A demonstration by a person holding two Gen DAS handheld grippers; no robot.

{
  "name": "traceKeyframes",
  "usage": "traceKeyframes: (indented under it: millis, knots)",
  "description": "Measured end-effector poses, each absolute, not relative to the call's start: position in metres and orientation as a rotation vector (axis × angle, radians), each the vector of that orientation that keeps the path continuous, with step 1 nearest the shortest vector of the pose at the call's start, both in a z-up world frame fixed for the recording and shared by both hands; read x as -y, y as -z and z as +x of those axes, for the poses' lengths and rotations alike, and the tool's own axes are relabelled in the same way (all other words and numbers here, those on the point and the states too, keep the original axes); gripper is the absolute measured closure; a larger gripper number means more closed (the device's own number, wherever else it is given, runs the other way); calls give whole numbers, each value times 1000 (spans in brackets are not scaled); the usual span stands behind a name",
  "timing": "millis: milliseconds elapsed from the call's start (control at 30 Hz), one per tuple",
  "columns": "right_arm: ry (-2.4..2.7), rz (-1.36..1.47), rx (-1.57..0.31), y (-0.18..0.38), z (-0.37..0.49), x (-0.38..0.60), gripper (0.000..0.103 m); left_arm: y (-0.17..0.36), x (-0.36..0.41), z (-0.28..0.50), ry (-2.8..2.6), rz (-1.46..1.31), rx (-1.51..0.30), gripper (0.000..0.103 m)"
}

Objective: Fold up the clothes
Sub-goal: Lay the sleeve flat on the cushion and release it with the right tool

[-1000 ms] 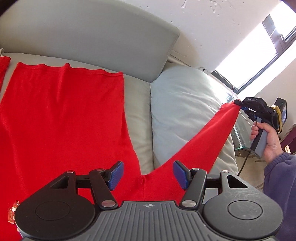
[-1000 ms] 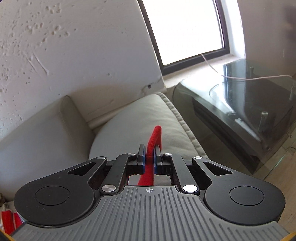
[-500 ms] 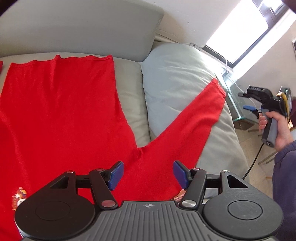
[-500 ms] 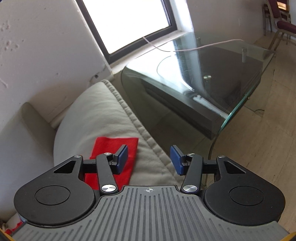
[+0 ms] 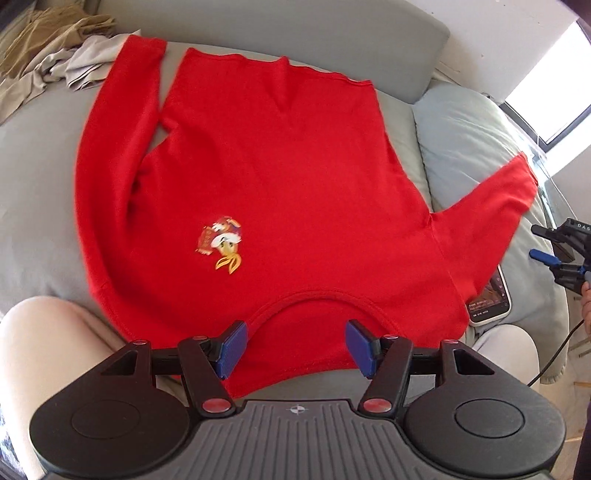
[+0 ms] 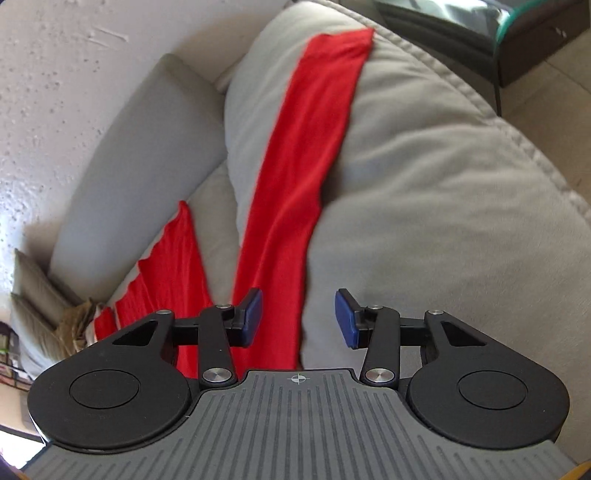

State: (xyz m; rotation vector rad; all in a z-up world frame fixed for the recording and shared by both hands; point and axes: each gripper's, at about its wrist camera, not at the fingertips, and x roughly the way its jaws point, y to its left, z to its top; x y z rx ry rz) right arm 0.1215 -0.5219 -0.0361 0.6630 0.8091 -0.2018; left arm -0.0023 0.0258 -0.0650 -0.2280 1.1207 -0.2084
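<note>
A red long-sleeved shirt (image 5: 266,177) with a small cartoon print (image 5: 221,242) lies flat on the grey sofa (image 5: 37,206), collar toward me. Its right sleeve (image 5: 484,221) is stretched over the sofa's arm cushion (image 5: 469,140); the left sleeve (image 5: 110,122) lies along the body. My left gripper (image 5: 292,345) is open and empty, just above the collar. My right gripper (image 6: 298,318) is open and empty above the base of that sleeve (image 6: 306,140); it also shows at the left wrist view's right edge (image 5: 557,251).
A phone (image 5: 489,295) lies on the sofa beside the right sleeve. Beige clothes (image 5: 48,55) are heaped at the sofa's far left. My bare knees (image 5: 48,332) are at the near edge. A glass table (image 6: 498,22) stands beyond the arm cushion.
My right gripper opened and let go of the sleeve cuff, then drew back along the sleeve. The sleeve now rests on the arm cushion. My left gripper pulled back, showing the whole shirt.
</note>
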Motion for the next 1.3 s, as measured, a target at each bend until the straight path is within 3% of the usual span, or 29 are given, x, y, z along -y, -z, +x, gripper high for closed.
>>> traceKeyframes:
  millis: [167,233,300,333,500,633,733,800,867,933,1067,1300]
  knots:
    - [139,684,-824,66,113,498,59,66,-37,-15,179,-260,-1104,44]
    - [114,692,-830,78,110,488,67,64,-35,-18,183,-256,-1094,44]
    - [113,692,-832,85,107,481,98,62,-35,-20,190,-250,-1084,44]
    - [131,687,-830,85,107,479,101,61,-35,-21,195,-246,-1079,43]
    - [252,642,-712,63,77,480,103,64,-35,-19,204,-258,-1083,43]
    - [287,653,-739,60,65,497,102,67,-30,-18,223,-256,-1090,43]
    - [199,673,-804,59,66,499,89,68,-28,-19,232,-253,-1095,43]
    - [156,672,-794,60,67,492,64,69,-28,-20,226,-255,-1097,43]
    - [130,725,-787,67,75,491,64,68,-31,-21,211,-257,-1094,43]
    - [112,806,-776,77,82,491,68,66,-36,-23,191,-265,-1087,43]
    - [120,859,-790,95,97,487,100,65,-45,-25,156,-276,-1083,43]
    - [222,683,-741,74,83,472,103,70,-46,-22,165,-281,-1097,43]
